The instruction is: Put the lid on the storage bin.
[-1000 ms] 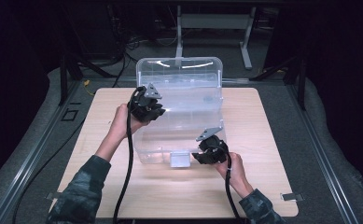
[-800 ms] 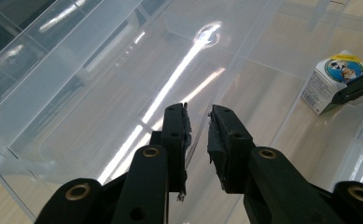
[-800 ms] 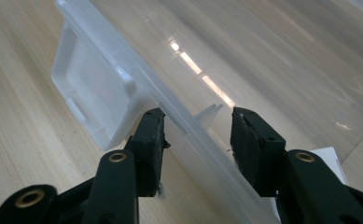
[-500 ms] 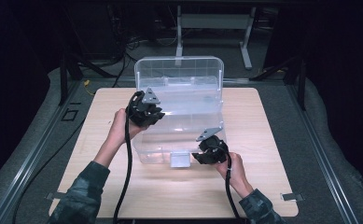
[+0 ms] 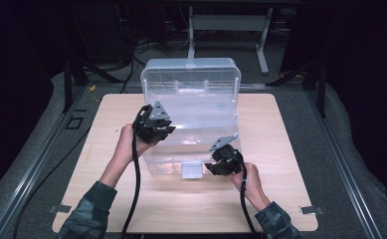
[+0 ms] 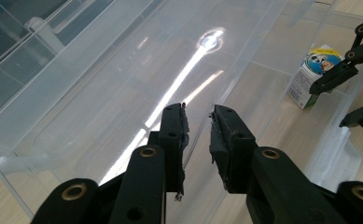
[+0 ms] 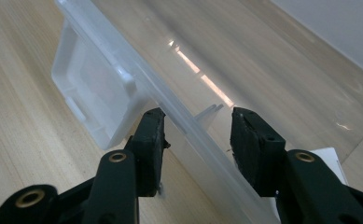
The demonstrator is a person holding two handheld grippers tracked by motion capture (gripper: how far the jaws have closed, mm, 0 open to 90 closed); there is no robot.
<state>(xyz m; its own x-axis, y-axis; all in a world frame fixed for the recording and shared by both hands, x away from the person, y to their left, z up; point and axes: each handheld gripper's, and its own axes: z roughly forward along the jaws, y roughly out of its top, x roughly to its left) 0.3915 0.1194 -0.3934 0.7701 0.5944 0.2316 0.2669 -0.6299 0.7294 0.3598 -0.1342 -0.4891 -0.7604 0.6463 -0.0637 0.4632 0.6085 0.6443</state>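
Observation:
A clear plastic storage bin (image 5: 201,107) stands on the wooden table, its lid (image 5: 191,69) tipped up at the back. My left gripper (image 5: 165,130) (image 6: 198,109) hovers at the bin's left wall and points into the bin. Its jaws are almost together, having just eased apart a little, and nothing shows between them. My right gripper (image 5: 215,162) (image 7: 198,116) straddles the bin's front rim (image 7: 184,123) right of the white latch (image 7: 90,93), closed on that rim. A small printed carton (image 6: 314,74) stands by the front wall near the right jaws.
The table (image 5: 290,149) has bare wood on both sides of the bin and in front of it. Black cables trail from both grippers toward the near edge. Grey floor, rails and a desk frame (image 5: 231,22) lie beyond the table.
My left gripper has slid along the bin's left wall toward the near side and slightly lower. The right gripper and the bin have stayed put.

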